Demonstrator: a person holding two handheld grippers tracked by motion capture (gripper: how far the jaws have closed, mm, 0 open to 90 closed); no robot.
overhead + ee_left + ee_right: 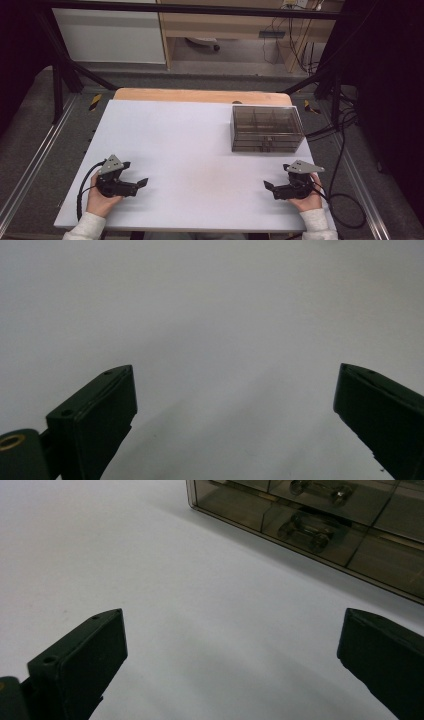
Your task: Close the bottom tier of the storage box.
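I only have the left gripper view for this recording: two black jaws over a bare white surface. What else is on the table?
Observer: A smoky see-through drawer box stands at the far right of the white table.
Operator: Which gripper is nearer to it?
Observer: The right gripper; it lies at the near right edge, in front of the box and apart from it.
Operator: Is that gripper holding anything?
Observer: No, its jaws stand wide apart with bare table between them.
Operator: Any handles on the box?
Observer: Yes, the right gripper view shows clear handles on its drawer fronts.
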